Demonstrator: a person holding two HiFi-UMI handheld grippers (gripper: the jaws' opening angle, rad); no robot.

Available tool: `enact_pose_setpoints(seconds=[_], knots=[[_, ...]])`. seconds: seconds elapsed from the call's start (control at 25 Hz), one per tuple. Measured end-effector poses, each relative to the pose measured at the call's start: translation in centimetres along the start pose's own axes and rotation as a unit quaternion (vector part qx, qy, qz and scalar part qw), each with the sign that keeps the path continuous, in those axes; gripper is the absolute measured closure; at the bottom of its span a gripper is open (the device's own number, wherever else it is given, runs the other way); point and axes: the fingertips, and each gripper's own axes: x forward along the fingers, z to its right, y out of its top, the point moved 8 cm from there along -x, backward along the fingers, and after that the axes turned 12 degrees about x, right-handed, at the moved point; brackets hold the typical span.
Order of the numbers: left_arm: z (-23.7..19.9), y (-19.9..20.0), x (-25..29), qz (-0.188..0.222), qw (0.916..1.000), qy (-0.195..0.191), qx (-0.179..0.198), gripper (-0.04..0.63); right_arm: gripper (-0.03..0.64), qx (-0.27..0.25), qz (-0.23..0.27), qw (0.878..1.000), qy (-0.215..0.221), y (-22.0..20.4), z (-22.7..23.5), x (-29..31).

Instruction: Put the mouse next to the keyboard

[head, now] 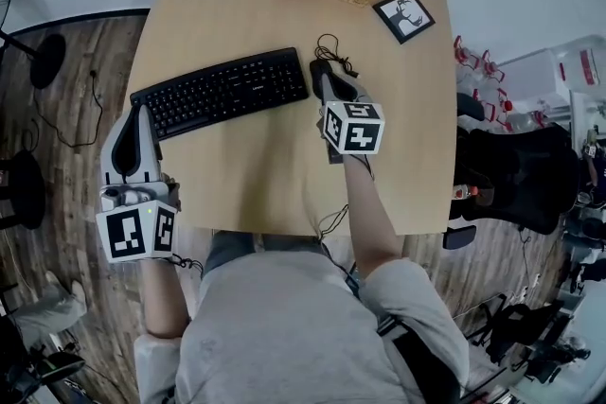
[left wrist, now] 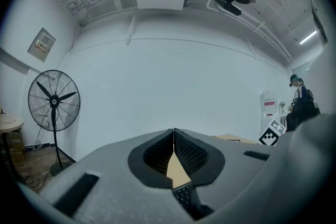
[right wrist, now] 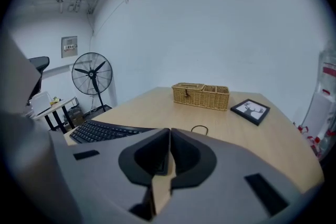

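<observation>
L gripper (head: 141,114) is held low at the person's left side, pointing fwd & about level. Its fingers (left wrist: 187,153) are pressed together at the tips w/ nothing between. L forearm (head: 159,298) is tucked in close. R gripper (head: 327,88) is stretched out fwd on a near-straight R forearm (head: 367,213), nose tilted down. Its fingers (right wrist: 185,153) are closed against each other, empty.

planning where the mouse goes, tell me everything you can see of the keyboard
The keyboard is black, plastic-looking, with full rows of keys. It lies flat and slanted on the wooden table, left end near the table's edge, right end close beside the black mouse; contact there is unclear.
</observation>
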Motion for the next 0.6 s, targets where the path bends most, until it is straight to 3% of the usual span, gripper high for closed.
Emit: enact_pose_setpoints(seconds=[0.32, 0.6], knots=[[-0.6, 0.9, -0.9, 0.028, 0.999, -0.035, 0.002, 0.584, 0.6, -0.002, 0.075, 0.996, 0.044, 1.1, -4.2, -5.7], [-1.3, 1.5, -1.7, 0.049, 0.997, -0.06, 0.001, 0.584, 0.6, -0.032, 0.129, 0.99, 0.035, 1.6, -7.4, -10.5]])
